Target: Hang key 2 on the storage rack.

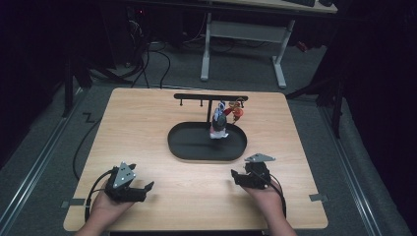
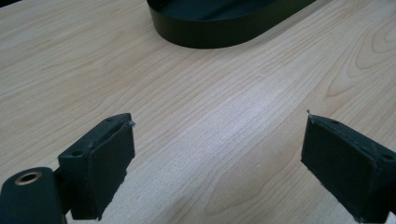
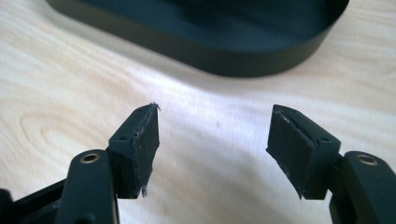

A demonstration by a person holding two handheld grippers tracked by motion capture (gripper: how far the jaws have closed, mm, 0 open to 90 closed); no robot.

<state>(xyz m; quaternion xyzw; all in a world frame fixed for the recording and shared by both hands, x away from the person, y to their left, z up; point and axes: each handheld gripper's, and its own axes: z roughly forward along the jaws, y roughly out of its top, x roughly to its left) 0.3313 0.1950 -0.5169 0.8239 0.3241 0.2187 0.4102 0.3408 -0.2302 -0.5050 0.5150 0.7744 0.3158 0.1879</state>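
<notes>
Fingers of both grippers released, empty, low over desk [image 1: 147, 118]. Keychains [image 1: 223, 118] hang on rack above oval tray [image 1: 187, 150], straight ahead; right gripper [image 1: 237, 175] nearer than left gripper [image 1: 147, 187].

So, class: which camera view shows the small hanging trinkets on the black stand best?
The high view: the trinkets hang from the T-shaped stand above the oval black tray, seen whole though small. The left gripper view and right gripper view catch the tray's wall, with bare tabletop between open jaws.

Tray [image 1: 196, 147] mid-table [image 1: 147, 113], rack [image 1: 210, 97] behind, trinkets [image 1: 221, 120] hanging over tray
</notes>
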